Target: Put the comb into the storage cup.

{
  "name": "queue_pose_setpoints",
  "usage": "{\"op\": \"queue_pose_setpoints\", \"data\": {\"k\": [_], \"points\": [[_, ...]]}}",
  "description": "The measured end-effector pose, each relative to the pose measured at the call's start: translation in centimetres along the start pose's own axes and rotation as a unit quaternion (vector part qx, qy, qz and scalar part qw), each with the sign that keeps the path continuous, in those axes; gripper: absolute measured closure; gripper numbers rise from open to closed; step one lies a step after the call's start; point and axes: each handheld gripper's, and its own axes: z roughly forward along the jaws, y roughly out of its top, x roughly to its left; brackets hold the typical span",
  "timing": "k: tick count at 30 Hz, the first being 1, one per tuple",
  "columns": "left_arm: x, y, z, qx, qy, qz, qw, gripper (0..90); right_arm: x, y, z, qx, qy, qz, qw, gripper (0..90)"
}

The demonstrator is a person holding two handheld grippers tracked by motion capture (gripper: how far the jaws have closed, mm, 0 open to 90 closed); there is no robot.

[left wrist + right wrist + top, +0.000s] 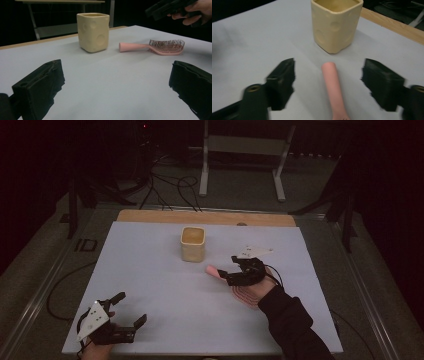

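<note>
- Right tool (229,270): two black, blocky jaws are standing wide apart, one on either side of the handle of the pink hairbrush (153,46) and holding nothing; the jaws are hovering just above it, not touching.
- Pink hairbrush: a smooth, rounded plastic handle is lying flat on the table (160,285), its blunt end pointing toward the cup (192,243); the curved, vented head, bristles upward, is lying under the person's right hand (252,287).
- Cup: a cream-yellow, glossy ceramic vessel, squarish with rounded corners and shallow round dimples in its walls, is standing upright near the far middle of the table, just beyond the handle's end but apart from it.
- Left tool (131,309): its jaws, rough-surfaced and dark, are gaping wide and empty at the near left corner, well apart from the brush.
- Table: a matte, pale grey-blue sheet is covering it, with a wooden strip showing along the far edge.
</note>
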Motion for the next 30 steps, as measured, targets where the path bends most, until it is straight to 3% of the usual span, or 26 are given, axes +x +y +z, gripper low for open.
{"op": "queue_pose_setpoints", "data": {"k": [6,20,30], "points": [[-0.1,0.0,0.1,0.002,-0.001,0.003,1.0,0.2,-0.3,0.2,1.7,0.022,-0.001,0.002,0.9998,48.4],[0.0,-0.1,0.1,0.002,-0.006,-0.002,1.0,0.2,-1.4,0.2,4.4,0.079,-0.036,0.017,0.9961,86.5],[0.0,-0.1,0.2,0.005,-0.006,-0.002,1.0,0.2,-1.7,0.2,6.1,0.125,-0.045,0.006,0.9911,90.0]]}}
